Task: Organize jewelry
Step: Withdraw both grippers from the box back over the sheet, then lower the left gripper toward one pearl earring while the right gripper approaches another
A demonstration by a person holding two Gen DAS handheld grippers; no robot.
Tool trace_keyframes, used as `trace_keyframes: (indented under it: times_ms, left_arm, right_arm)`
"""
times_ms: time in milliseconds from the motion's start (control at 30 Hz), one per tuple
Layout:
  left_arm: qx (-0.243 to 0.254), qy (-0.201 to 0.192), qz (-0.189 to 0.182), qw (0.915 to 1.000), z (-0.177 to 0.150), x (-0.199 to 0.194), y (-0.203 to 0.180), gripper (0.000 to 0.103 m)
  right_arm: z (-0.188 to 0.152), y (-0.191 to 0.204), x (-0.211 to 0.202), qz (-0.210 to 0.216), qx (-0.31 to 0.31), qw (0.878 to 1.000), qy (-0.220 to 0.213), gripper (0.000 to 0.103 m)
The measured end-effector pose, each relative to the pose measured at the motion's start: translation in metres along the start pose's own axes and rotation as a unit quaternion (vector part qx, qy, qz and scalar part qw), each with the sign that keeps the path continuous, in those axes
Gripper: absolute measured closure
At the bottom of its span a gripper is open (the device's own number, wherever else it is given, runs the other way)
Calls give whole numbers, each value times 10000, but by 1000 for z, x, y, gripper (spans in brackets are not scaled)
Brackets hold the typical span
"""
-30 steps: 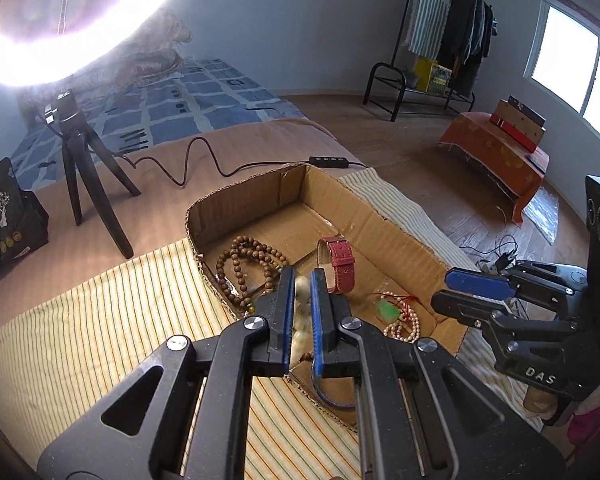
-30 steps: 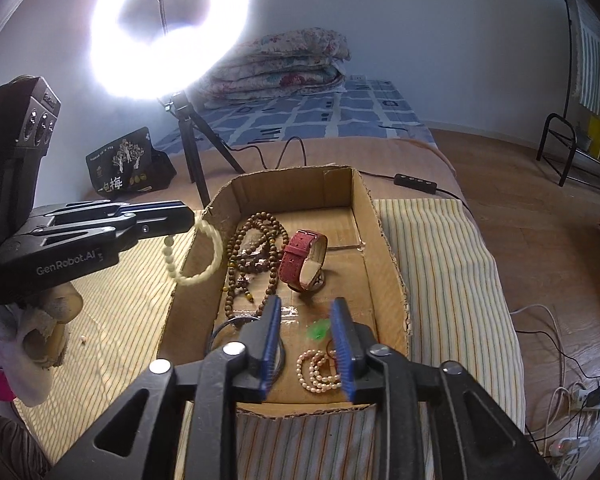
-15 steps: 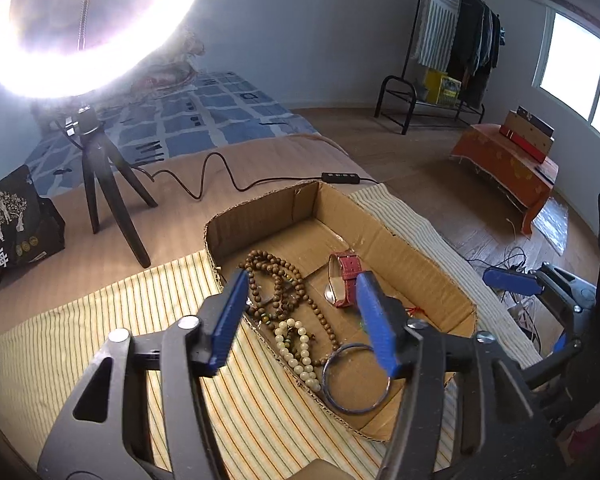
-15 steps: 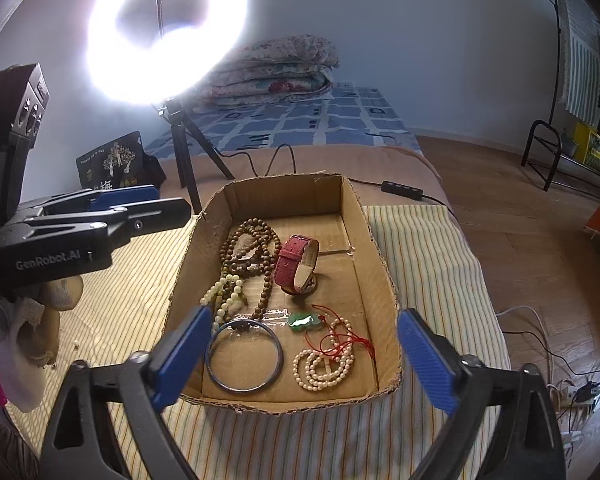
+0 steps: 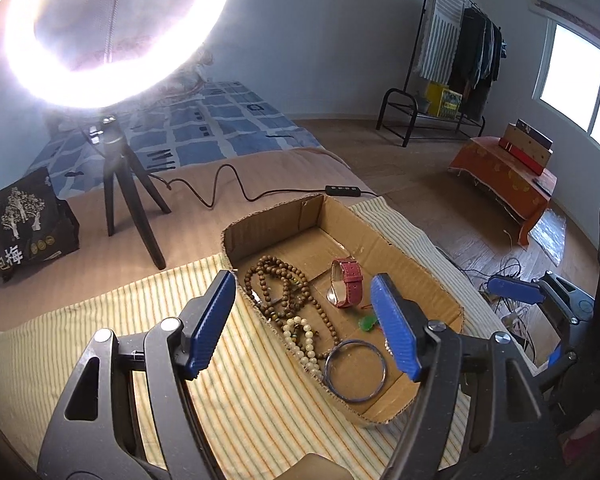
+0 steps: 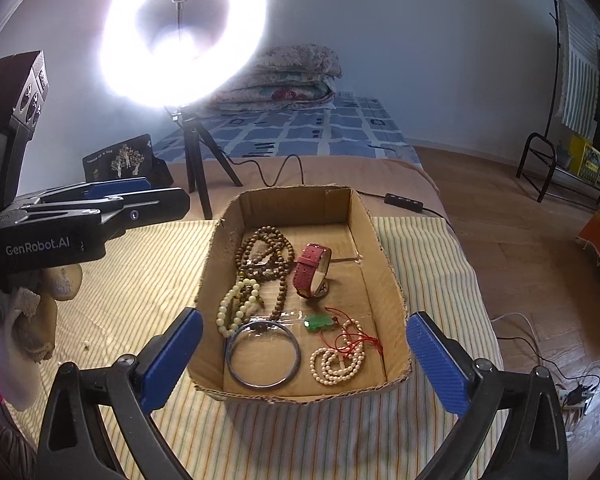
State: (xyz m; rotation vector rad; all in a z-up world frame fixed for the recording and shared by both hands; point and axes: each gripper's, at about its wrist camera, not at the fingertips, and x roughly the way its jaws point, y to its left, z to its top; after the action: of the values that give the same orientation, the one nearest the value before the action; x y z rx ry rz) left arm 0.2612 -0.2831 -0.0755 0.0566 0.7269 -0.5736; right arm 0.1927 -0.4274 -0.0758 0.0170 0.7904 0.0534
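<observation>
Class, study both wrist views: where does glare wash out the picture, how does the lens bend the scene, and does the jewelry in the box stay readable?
Left wrist view: the ring light blows out the upper left; dark, curved corners show fisheye bending. Right wrist view: the same light glares top centre, hazing the wall, yet the cardboard box, red watch and bangle stay sharp and evenly lit.

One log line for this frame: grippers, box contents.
left gripper: opening, empty | right gripper: open, empty | cardboard box: bead strands, red watch, bangle, green pendant
</observation>
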Motion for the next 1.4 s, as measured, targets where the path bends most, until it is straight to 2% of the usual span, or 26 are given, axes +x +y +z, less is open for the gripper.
trace_keyframes:
  times_ms: [533, 867, 1067, 1233, 1400]
  left_arm:
    - [-81, -287, 144, 9995, -7, -64, 30, 31]
    - [125, -513, 405, 9978, -27, -120, 61, 31]
    - [28, -437, 639, 9970, -60, -148, 98, 31]
    - [-232, -230, 768, 9965, -97, -159, 130, 31]
    - [-473, 35, 732, 9962, -137, -162, 156, 31]
  right_arm:
    - [7, 42, -37, -59, -316, 9991, -265, 0]
    - [5, 76, -54, 104, -511, 9967, -625, 0]
    - [2, 98, -48, 480, -676, 9944, -658, 0]
    - [-3, 122, -31, 774, -999, 9910, -443, 0]
    - [-10, 142, -13, 1086, -1137, 9874, -191, 0]
